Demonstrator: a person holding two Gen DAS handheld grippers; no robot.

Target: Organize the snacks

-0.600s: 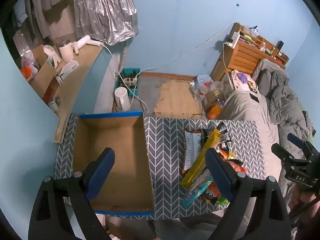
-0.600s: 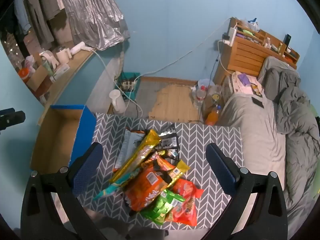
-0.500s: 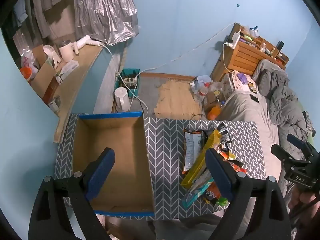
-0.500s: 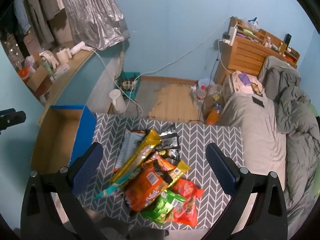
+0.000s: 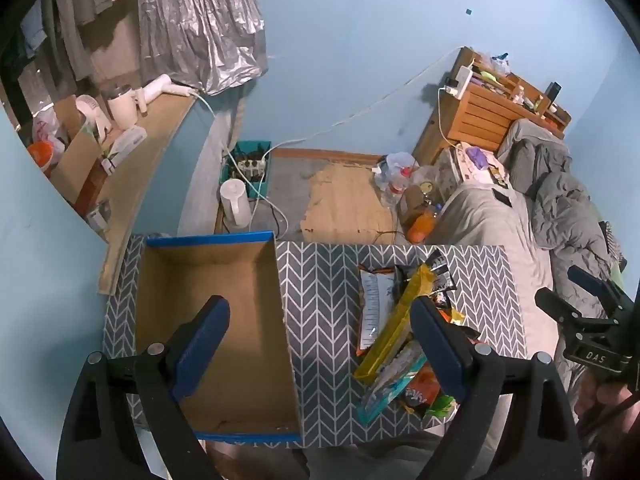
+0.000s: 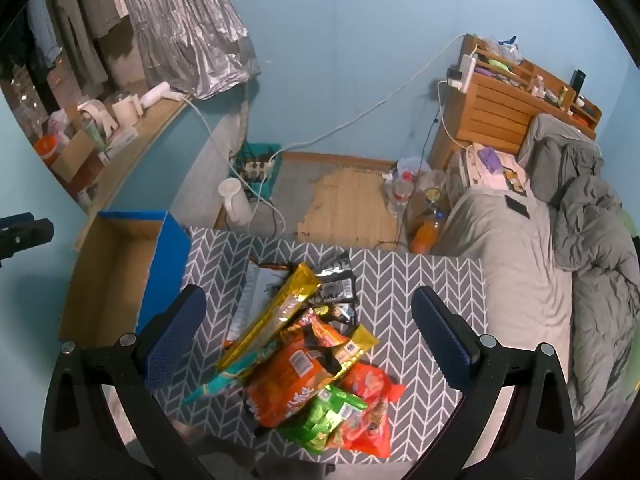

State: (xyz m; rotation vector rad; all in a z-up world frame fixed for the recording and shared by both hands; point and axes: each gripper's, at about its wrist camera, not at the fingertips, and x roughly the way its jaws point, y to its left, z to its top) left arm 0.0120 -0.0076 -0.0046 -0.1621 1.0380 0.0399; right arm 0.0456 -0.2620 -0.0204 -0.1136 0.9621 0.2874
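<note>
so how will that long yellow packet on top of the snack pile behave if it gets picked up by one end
The long yellow packet looks like thin glossy film, so it will probably sag and crinkle instead of staying stiff. It seems light for its length. It lies across other snacks, so lifting it may drag or shift a neighbour, and the shiny wrap could slip.

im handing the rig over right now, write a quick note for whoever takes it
Left tongs: open, empty, above the box.
Right tongs: open, empty, above the snack pile.
Box: on the table, left of the pile, nothing seen inside it.
Snacks: all heaped together on the table; a long yellow pack lies on top.
Done: nothing packed yet.
Left: move every snack into the box, probably starting with the top pack.
</note>
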